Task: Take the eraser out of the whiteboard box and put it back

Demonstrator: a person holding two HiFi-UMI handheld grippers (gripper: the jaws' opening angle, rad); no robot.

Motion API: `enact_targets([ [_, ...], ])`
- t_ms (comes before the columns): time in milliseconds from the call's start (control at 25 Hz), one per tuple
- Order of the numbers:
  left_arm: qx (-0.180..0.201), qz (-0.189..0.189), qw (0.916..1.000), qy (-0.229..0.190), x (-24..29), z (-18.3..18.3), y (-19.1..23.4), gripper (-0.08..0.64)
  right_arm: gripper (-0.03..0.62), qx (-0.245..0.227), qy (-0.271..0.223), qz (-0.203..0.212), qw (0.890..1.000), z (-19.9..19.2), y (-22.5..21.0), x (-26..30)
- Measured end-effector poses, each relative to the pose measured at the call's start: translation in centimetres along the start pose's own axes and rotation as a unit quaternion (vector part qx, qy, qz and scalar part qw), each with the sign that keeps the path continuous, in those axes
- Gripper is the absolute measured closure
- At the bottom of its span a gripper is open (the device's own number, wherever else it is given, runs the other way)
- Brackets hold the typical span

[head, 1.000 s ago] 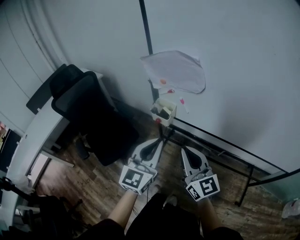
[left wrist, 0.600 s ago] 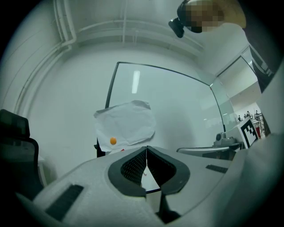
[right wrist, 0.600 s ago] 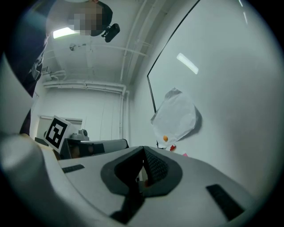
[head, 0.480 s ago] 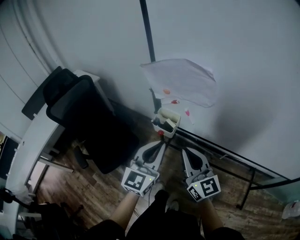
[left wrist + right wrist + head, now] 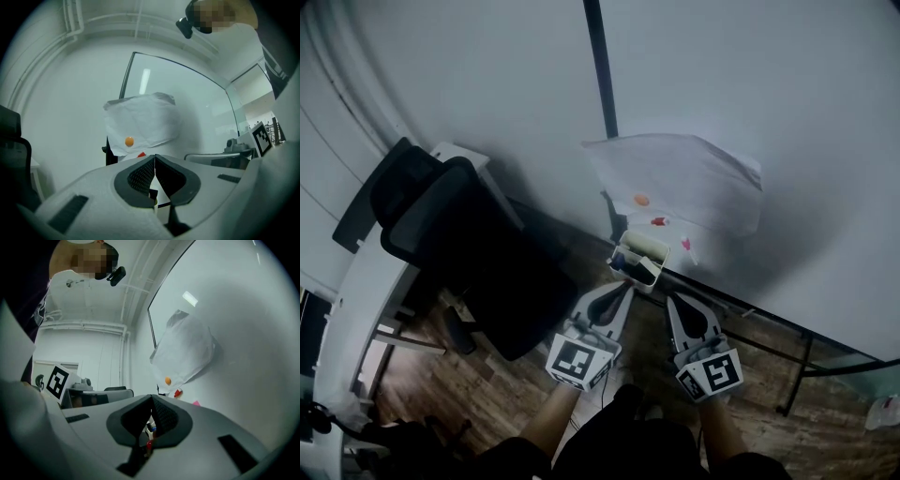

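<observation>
Low on the whiteboard (image 5: pixel 769 103), the whiteboard box (image 5: pixel 636 258) hangs at twelve o'clock from the left tool (image 5: pixel 622 288) — closer than the right tool (image 5: pixel 673 300) — both clenched, empty.

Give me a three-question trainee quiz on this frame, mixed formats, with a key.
1. True or false: the left gripper and right gripper both have closed, empty fingers.
2. Where is the whiteboard box? A lying on the floor; B fixed at the whiteboard's lower corner, under the paper sheet; C inside a drawer.
3. Fill in: in the head view, the black ___ stands left of the box.
Key: 1 true; 2 B; 3 office chair.
</observation>
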State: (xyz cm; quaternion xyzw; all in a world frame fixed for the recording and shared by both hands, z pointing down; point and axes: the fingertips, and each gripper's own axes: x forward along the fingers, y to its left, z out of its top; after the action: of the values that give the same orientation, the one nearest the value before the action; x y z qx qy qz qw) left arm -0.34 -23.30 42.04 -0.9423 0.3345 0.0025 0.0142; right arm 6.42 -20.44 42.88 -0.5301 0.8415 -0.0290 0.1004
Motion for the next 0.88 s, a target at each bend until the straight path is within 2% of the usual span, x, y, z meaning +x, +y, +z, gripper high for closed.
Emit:
enact_targets([
  [240,-0.005,-0.021,0.9998,-0.004,1.1,0.1,2.2,0.555,0.588,-0.019,0.009,-0.016,1.000,0.2,-0.4,2.5],
  [520,-0.013,-0.025,0.9996,-0.001,2.0,-1.0,3.9,0.555,0.588,-0.041,0.034,-0.014,0.998,-0.7,-0.8,4.2],
  [880,-0.038,0.009,0.9991,0.015,3.1,-4.5,4.3,0.555,0.588,-0.036,0.079,0.015,0.996,-3.6,-2.3,5.4],
])
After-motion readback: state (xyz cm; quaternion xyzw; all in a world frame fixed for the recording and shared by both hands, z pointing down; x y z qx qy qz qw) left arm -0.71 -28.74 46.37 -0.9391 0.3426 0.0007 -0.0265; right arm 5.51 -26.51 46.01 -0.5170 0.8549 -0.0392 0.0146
